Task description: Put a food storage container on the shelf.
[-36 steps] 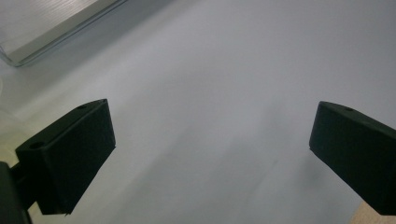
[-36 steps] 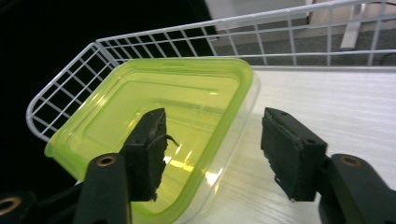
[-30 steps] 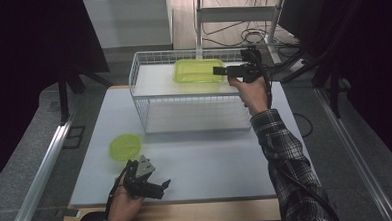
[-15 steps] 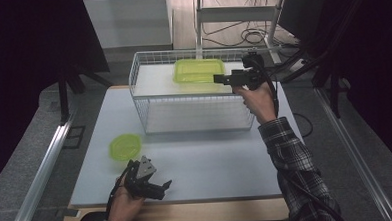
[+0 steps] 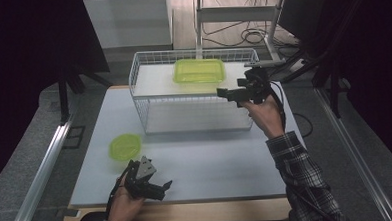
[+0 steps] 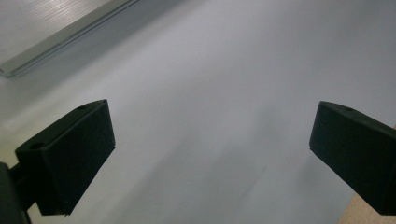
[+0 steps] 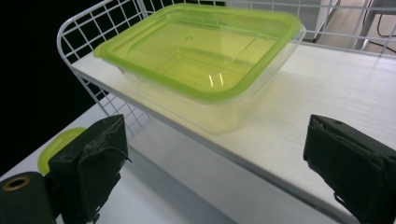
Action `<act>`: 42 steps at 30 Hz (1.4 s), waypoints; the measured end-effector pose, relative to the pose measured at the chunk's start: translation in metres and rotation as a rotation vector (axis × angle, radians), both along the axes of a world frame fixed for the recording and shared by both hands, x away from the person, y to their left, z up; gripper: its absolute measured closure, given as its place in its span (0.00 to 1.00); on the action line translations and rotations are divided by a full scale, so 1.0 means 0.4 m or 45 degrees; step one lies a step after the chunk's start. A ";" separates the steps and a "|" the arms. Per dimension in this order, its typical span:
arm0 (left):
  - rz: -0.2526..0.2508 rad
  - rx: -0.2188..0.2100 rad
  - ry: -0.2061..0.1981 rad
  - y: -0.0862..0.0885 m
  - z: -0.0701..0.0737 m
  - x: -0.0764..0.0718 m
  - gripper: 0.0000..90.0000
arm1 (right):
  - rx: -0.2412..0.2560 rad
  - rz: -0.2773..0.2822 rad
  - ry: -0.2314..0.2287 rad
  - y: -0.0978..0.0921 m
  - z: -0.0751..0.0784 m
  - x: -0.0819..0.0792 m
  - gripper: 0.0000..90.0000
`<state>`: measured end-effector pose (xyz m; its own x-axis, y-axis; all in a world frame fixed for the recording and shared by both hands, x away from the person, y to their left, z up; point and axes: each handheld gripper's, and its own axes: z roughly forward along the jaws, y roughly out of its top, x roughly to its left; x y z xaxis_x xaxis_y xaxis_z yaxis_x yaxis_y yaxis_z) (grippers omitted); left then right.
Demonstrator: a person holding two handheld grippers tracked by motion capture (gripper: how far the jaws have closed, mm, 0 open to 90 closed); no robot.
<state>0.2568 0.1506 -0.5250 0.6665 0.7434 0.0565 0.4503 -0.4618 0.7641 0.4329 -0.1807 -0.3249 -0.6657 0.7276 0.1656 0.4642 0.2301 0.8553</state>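
Observation:
A clear rectangular container with a lime-green lid (image 5: 199,70) rests on the white top shelf of a wire rack (image 5: 147,77). My right gripper (image 5: 223,93) hovers open at the rack's right front corner, pointing left, a short way from the container with nothing between its jaws. In the right gripper view the container (image 7: 201,65) lies just beyond the right gripper (image 7: 215,163), whose jaws stand wide apart. My left gripper (image 5: 163,188) rests low near the table's front edge. The left gripper (image 6: 210,154) is open over bare white tabletop.
A round lime-green lid (image 5: 125,146) lies flat on the white table (image 5: 211,165), left of centre; the lid (image 7: 58,144) peeks out beside the right gripper's left jaw. A metal rail (image 6: 70,32) runs along the table's left side. Cables lie behind the rack.
My right gripper has drawn back from the container toward the rack's front right, leaving the container on the shelf. The left gripper has stayed put.

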 end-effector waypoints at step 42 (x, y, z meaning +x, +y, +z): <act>0.020 0.027 -0.007 0.004 -0.002 0.003 0.01 | -0.154 0.054 -0.055 -0.083 -0.221 -0.196 0.00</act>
